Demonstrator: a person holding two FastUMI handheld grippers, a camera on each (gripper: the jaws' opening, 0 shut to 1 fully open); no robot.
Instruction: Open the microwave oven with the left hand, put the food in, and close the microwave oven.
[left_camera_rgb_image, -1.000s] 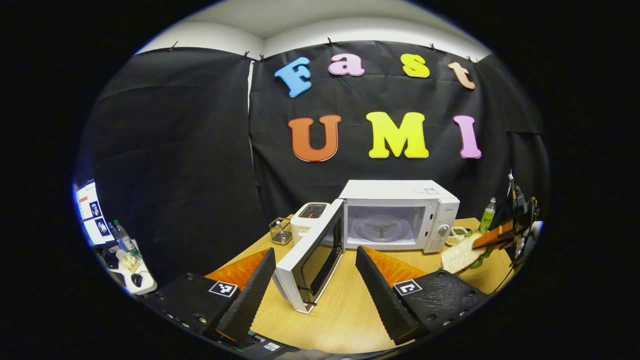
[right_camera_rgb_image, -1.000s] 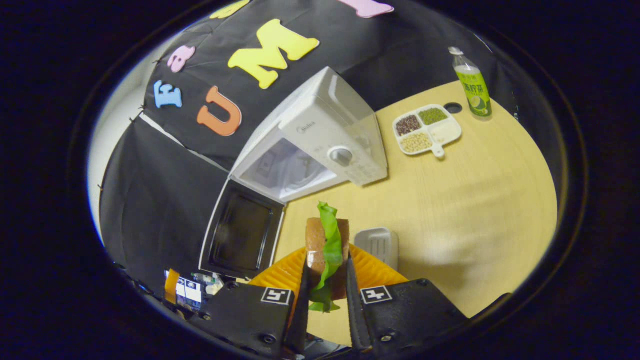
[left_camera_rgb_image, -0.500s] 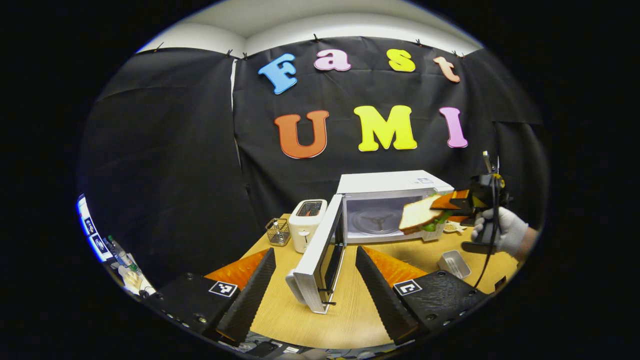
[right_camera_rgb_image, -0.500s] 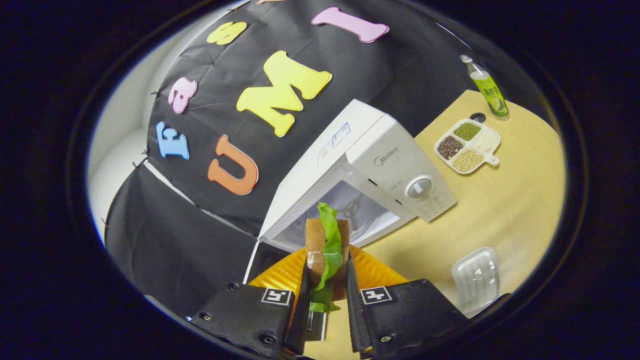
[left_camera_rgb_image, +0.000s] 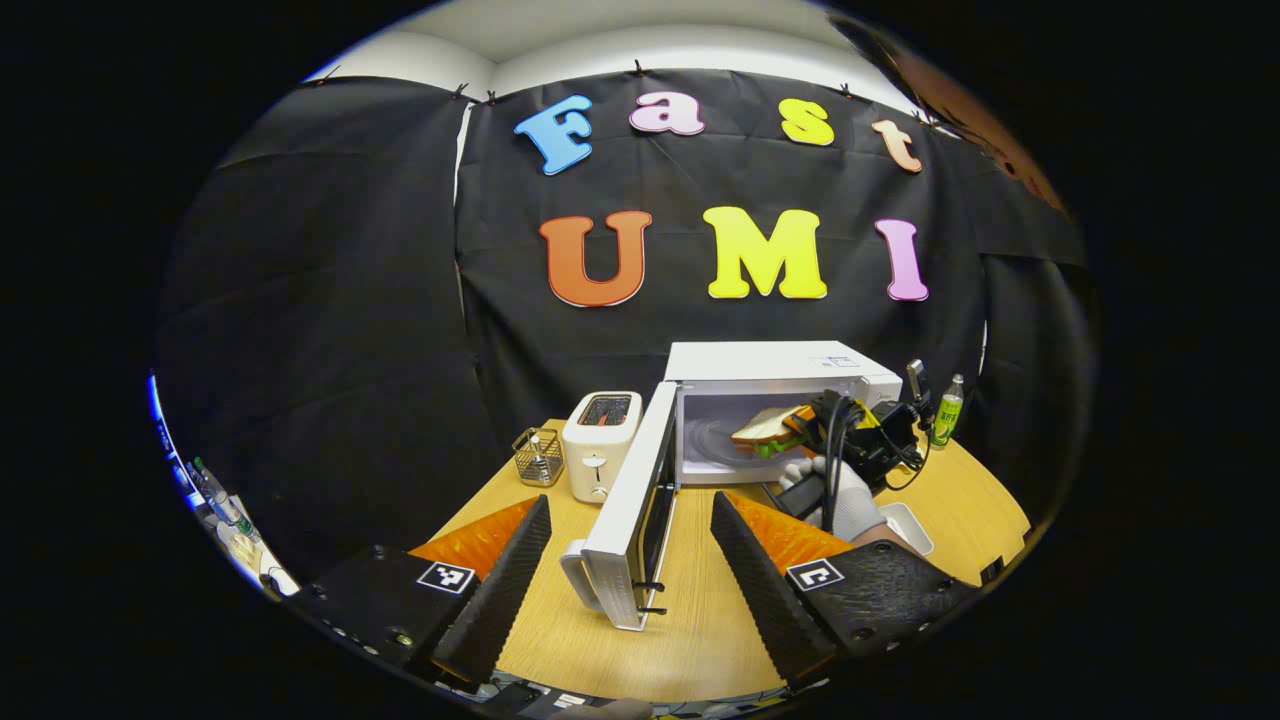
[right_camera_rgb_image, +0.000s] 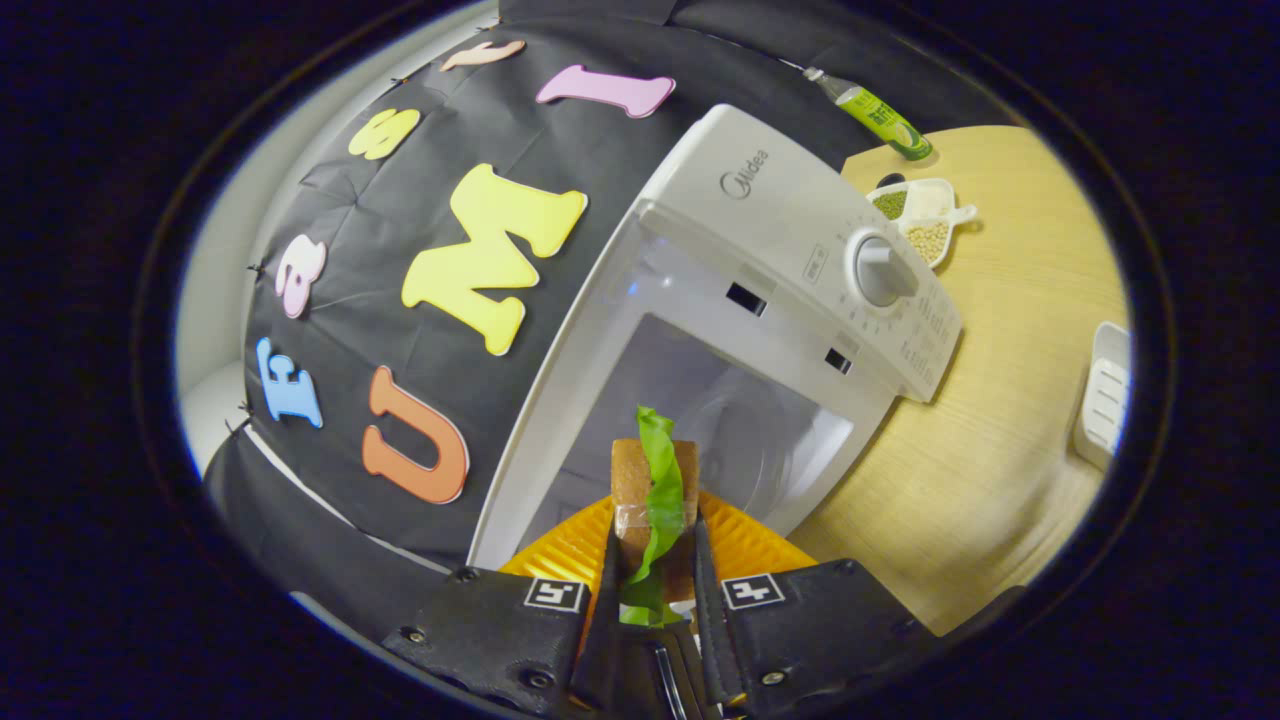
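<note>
The right gripper (right_camera_rgb_image: 651, 560) was clamped on the sandwich (right_camera_rgb_image: 652, 490), both fingers pressing its sides, at the bottom middle of the right gripper view. The sandwich stuck out past the fingertips into the mouth of the microwave (right_camera_rgb_image: 800, 250). In the left gripper view, right of centre, the sandwich (left_camera_rgb_image: 765, 428) sat just inside the cavity, with a gloved hand (left_camera_rgb_image: 835, 492) below it. The door (left_camera_rgb_image: 630, 520) hung wide open. The left gripper (left_camera_rgb_image: 630, 560) was spread apart, holding nothing, low in the frame near the door.
</note>
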